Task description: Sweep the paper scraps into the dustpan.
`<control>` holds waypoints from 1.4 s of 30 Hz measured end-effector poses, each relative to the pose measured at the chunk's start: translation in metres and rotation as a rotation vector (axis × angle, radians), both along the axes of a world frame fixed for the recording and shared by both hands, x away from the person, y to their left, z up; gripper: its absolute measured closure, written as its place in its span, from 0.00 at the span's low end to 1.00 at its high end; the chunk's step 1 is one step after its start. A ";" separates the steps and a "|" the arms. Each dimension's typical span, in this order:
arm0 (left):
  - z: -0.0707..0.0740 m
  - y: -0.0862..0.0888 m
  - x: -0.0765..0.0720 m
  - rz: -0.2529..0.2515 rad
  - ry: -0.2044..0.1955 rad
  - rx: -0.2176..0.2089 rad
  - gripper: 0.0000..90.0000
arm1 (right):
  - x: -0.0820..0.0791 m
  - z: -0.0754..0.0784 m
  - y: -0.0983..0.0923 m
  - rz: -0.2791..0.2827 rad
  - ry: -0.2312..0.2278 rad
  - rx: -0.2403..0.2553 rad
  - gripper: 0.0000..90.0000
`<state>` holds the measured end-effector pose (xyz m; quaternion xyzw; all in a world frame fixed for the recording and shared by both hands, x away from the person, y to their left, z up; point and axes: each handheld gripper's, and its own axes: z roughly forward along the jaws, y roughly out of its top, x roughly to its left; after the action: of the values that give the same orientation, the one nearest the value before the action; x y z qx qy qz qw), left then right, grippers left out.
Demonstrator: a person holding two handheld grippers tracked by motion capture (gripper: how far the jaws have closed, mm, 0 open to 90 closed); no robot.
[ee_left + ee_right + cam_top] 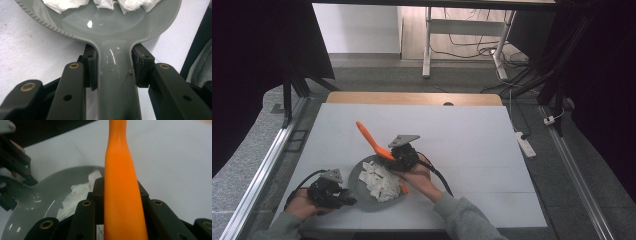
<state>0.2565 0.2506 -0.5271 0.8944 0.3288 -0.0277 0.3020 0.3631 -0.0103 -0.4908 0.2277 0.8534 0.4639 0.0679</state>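
Table (pixel 472 130) was flat, white and matte, and the grey pan (pixel 110 27) sat on its near side. Pan looked glossy, round and shallow with a ribbed rim; the left gripper (pixel 113 72) was clamped on its handle, which seemed the right way to steady it. White crumpled scraps (pixel 379 182) lay piled in the pan. Right gripper (pixel 120 195) was closed on a smooth orange spatula (pixel 121 195), its long end rising away from the pan. Stirring well likely called for shallow strokes, keeping scraps inside the rim.
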 end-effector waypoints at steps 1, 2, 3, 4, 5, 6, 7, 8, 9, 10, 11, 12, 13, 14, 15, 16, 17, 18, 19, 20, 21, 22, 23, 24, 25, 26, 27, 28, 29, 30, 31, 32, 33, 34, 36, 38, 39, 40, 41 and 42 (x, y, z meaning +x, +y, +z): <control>0.000 0.000 0.000 -0.001 0.000 0.001 0.68 | 0.002 0.004 -0.004 -0.015 -0.005 0.014 0.78; 0.000 0.000 0.000 0.000 0.000 0.000 0.68 | 0.005 0.008 -0.008 -0.033 -0.012 0.024 0.78; 0.000 0.000 0.000 0.000 0.001 0.000 0.68 | 0.007 0.010 -0.013 -0.050 -0.022 0.027 0.78; 0.000 0.000 0.000 0.000 0.001 0.000 0.68 | 0.010 0.012 -0.017 -0.065 -0.026 0.030 0.78; 0.000 0.000 0.000 -0.001 0.001 0.000 0.68 | 0.012 0.014 -0.022 -0.081 -0.031 0.029 0.78; 0.000 0.000 0.000 0.000 0.001 0.001 0.68 | 0.014 0.014 -0.026 -0.095 -0.029 0.032 0.78; 0.000 0.000 0.000 0.000 0.001 0.001 0.68 | 0.016 0.014 -0.030 -0.105 -0.029 0.029 0.78; 0.000 0.000 0.000 0.000 0.001 0.001 0.68 | 0.018 0.014 -0.033 -0.119 -0.029 0.024 0.78; 0.000 0.000 0.000 0.000 0.001 0.001 0.68 | 0.019 0.013 -0.035 -0.127 -0.031 0.016 0.78; 0.000 0.000 0.000 0.000 0.001 0.000 0.68 | 0.021 0.011 -0.037 -0.133 -0.030 0.009 0.78; 0.000 0.000 0.000 0.000 0.001 0.000 0.68 | 0.023 0.009 -0.039 -0.141 -0.029 -0.002 0.78; 0.000 0.000 0.000 0.000 0.001 -0.001 0.68 | 0.024 0.007 -0.040 -0.149 -0.025 -0.010 0.78; 0.000 0.000 0.000 0.000 0.001 0.001 0.68 | 0.026 0.004 -0.041 -0.154 -0.021 -0.020 0.78; 0.000 0.000 0.000 0.000 0.001 0.001 0.68 | 0.027 0.001 -0.041 -0.161 -0.014 -0.029 0.78; 0.000 0.000 0.000 0.001 0.001 0.000 0.68 | 0.029 -0.003 -0.041 -0.167 -0.005 -0.039 0.78; 0.000 0.000 0.000 0.001 0.001 0.000 0.68 | 0.030 -0.007 -0.041 -0.169 0.001 -0.050 0.78; 0.000 0.000 0.000 0.001 0.001 -0.001 0.68 | 0.030 -0.010 -0.040 -0.172 0.007 -0.062 0.78; 0.000 0.000 0.000 0.001 0.001 0.000 0.68 | 0.031 -0.013 -0.039 -0.171 0.012 -0.071 0.78; 0.000 0.000 0.000 0.001 0.001 -0.001 0.68 | 0.030 -0.016 -0.038 -0.169 0.015 -0.078 0.78; 0.000 0.000 0.000 0.001 0.001 -0.001 0.68 | 0.030 -0.018 -0.036 -0.167 0.014 -0.084 0.78; 0.000 0.000 0.000 0.001 0.000 -0.001 0.68 | 0.029 -0.020 -0.035 -0.166 0.014 -0.088 0.78; 0.000 0.000 0.000 0.002 0.001 -0.001 0.68 | 0.028 -0.021 -0.033 -0.162 0.017 -0.091 0.78; 0.000 0.000 0.000 0.001 0.001 0.000 0.68 | 0.027 -0.022 -0.031 -0.156 0.016 -0.097 0.78; 0.000 0.000 0.000 0.002 0.001 -0.001 0.68 | 0.025 -0.023 -0.029 -0.150 0.015 -0.101 0.78; 0.000 0.000 0.000 0.002 0.001 -0.001 0.68 | 0.024 -0.024 -0.027 -0.147 0.018 -0.100 0.78; 0.000 0.000 0.000 0.002 0.001 -0.001 0.68 | 0.022 -0.025 -0.024 -0.140 0.018 -0.099 0.78; 0.000 0.000 0.000 0.003 0.001 -0.001 0.68 | 0.021 -0.025 -0.022 -0.134 0.019 -0.097 0.78; 0.000 0.000 0.000 0.004 0.001 -0.001 0.68 | 0.019 -0.025 -0.019 -0.128 0.019 -0.093 0.78; 0.000 -0.001 0.000 0.005 0.002 0.000 0.68 | 0.017 -0.025 -0.017 -0.120 0.022 -0.090 0.78; 0.000 -0.001 0.000 0.006 0.002 -0.001 0.68 | 0.014 -0.026 -0.014 -0.113 0.028 -0.087 0.78; 0.000 -0.001 0.000 0.007 0.003 -0.001 0.68 | 0.012 -0.026 -0.011 -0.105 0.030 -0.081 0.78; 0.000 -0.001 0.000 0.008 0.003 -0.001 0.68 | 0.009 -0.026 -0.009 -0.099 0.029 -0.076 0.78; 0.000 -0.001 0.000 0.008 0.003 -0.002 0.68 | 0.007 -0.025 -0.007 -0.090 0.032 -0.066 0.78; 0.000 -0.001 0.000 0.009 0.003 -0.002 0.68 | 0.004 -0.024 -0.005 -0.078 0.048 -0.046 0.78; 0.000 -0.002 0.000 0.010 0.003 -0.004 0.68 | -0.002 -0.023 0.000 -0.055 0.046 -0.039 0.78; 0.000 -0.002 0.000 0.012 0.002 -0.005 0.68 | -0.007 -0.021 0.004 -0.032 0.042 -0.038 0.78; 0.000 -0.002 0.000 0.013 0.001 -0.005 0.68 | -0.009 -0.019 0.005 -0.027 0.044 -0.031 0.78; -0.001 -0.002 0.000 0.013 0.001 -0.007 0.68 | -0.010 -0.017 0.005 -0.023 0.037 -0.024 0.78; -0.001 -0.001 0.000 0.015 0.001 -0.008 0.68 | -0.011 -0.015 0.004 -0.024 0.031 -0.015 0.78; -0.001 -0.001 0.000 0.017 0.001 -0.010 0.68 | -0.012 -0.012 0.003 -0.027 0.028 -0.004 0.78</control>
<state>0.2569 0.2493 -0.5278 0.8901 0.3362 -0.0272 0.3066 0.3516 -0.0072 -0.5030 0.2454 0.8522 0.4578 0.0625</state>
